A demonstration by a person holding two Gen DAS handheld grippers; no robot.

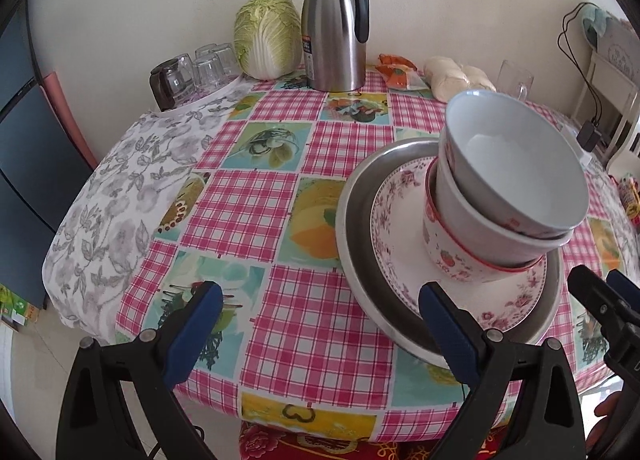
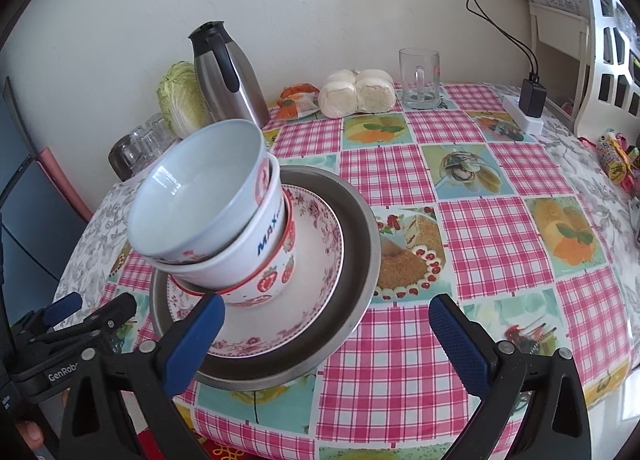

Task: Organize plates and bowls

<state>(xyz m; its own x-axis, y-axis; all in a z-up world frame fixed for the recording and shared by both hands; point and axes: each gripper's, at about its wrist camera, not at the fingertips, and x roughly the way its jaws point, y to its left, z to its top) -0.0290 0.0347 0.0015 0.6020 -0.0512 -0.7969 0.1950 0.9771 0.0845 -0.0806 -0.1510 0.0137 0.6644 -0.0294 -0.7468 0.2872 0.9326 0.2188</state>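
A stack stands on the checked table: a metal plate (image 1: 352, 220) (image 2: 360, 236) at the bottom, a floral plate (image 1: 400, 236) (image 2: 316, 260) on it, then three nested bowls. The bottom bowl has strawberries (image 1: 452, 260) (image 2: 276, 276). A white bowl (image 1: 472, 216) (image 2: 248, 248) sits in it, and the top white bowl (image 1: 516, 156) (image 2: 200, 200) leans tilted. My left gripper (image 1: 320, 312) is open and empty left of the stack, its right finger over the plates' near rim. My right gripper (image 2: 326, 320) is open and empty, its left finger over the plates' near rim.
At the back stand a steel thermos jug (image 1: 334, 28) (image 2: 228, 80), a cabbage (image 1: 266, 34) (image 2: 182, 100), upturned glasses (image 1: 200, 68) (image 2: 140, 144), wrapped buns (image 2: 356, 94), an orange packet (image 2: 298, 100) and a glass mug (image 2: 420, 78). A power strip (image 2: 524, 116) lies far right.
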